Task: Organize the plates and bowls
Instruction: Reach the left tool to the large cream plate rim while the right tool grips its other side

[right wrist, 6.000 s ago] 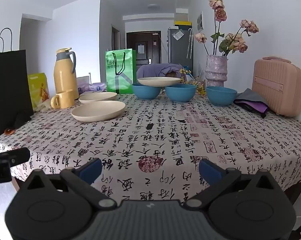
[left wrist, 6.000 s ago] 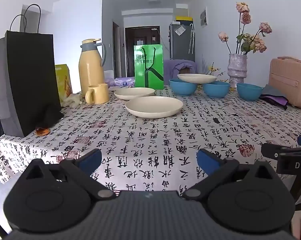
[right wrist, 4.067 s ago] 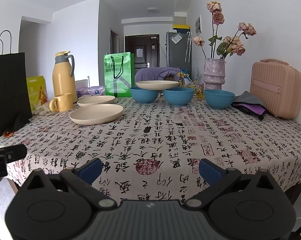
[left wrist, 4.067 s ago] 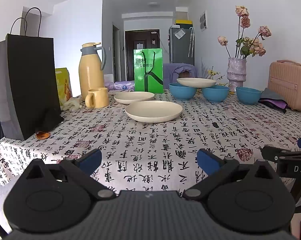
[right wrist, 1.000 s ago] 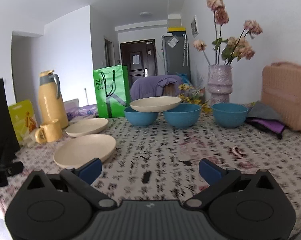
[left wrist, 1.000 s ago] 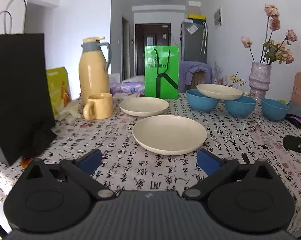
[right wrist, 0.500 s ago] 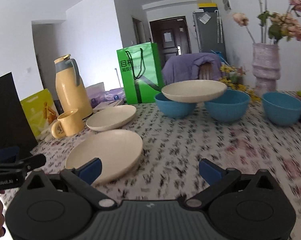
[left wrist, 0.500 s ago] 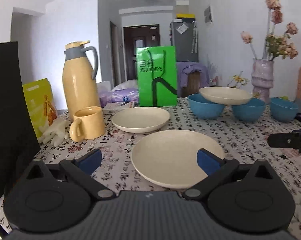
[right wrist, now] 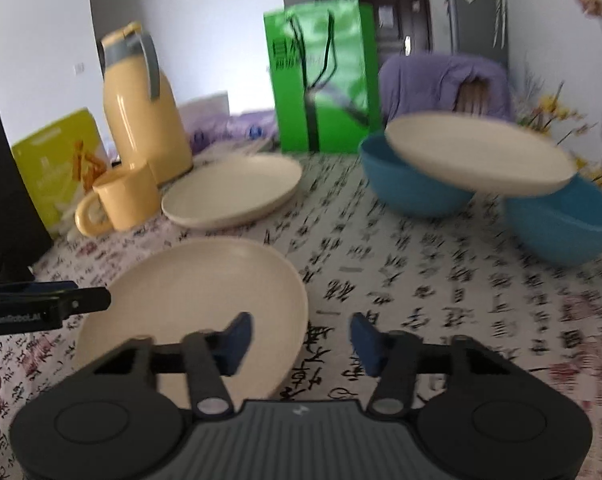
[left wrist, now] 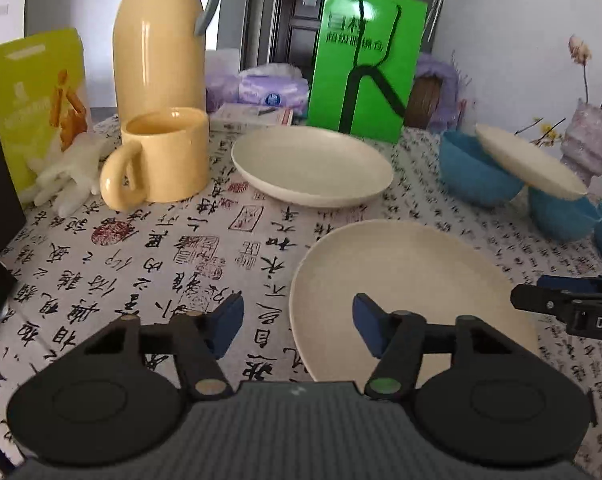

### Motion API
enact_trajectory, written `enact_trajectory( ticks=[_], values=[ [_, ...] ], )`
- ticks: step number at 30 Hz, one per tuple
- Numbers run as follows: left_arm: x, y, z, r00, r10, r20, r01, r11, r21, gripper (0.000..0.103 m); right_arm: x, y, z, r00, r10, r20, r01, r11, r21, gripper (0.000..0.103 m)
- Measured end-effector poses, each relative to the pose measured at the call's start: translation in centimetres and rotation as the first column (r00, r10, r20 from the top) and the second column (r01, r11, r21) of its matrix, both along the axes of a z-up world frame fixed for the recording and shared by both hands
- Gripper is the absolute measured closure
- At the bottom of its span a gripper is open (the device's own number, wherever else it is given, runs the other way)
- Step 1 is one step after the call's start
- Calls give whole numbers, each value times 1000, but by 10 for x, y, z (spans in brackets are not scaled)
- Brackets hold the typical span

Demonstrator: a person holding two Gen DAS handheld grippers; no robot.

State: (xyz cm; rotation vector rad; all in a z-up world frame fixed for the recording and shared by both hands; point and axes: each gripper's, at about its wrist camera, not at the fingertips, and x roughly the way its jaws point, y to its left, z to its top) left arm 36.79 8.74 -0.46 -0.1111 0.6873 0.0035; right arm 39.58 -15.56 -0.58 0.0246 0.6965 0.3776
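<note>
Both grippers have come much closer to the plates than they were a moment ago. Now the left gripper [left wrist: 297, 322] has its fingers apart, one on each side of the near plate's [left wrist: 405, 280] left edge. The right gripper [right wrist: 299, 338] has its fingers apart too, around the same plate's right edge. Neither one holds anything yet.

Behind it sits a second plate [left wrist: 313, 164], flat on the tablecloth [left wrist: 161, 248]. A third plate [right wrist: 477, 156] rests tilted across two blue bowls [right wrist: 413, 188], so a bump could tip it off. A yellow mug [left wrist: 161, 156] and a tall jug [left wrist: 161, 40] stand to the left.

I think the near plate may slip, because it is smooth and thin at the edge. If both grippers squeeze it and pull different ways, it could twist out and fall.
</note>
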Motion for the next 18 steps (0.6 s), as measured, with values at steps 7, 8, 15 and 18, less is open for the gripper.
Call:
enact_trajectory(
  ticks=[7, 8, 15, 18],
  values=[
    [10, 5, -17, 998, -15, -65, 13, 999, -36, 85, 11, 3, -17, 998, 18, -55, -17, 1000, 21, 90],
    [9, 5, -18, 998, -22, -63, 19, 999, -46, 86, 12, 2, -19, 998, 16, -62, -15, 1000, 26, 91],
    [-2, -2, -14, 998, -37, -45, 36, 999, -40, 92, 7, -5, -20, 998, 8, -63, -4, 998, 57, 95],
    [-11, -9, -4, 998, -51, -26, 50, 998, -36, 93, -1, -13, -12, 999, -1, -50, 4, 997, 71, 95]
  ],
)
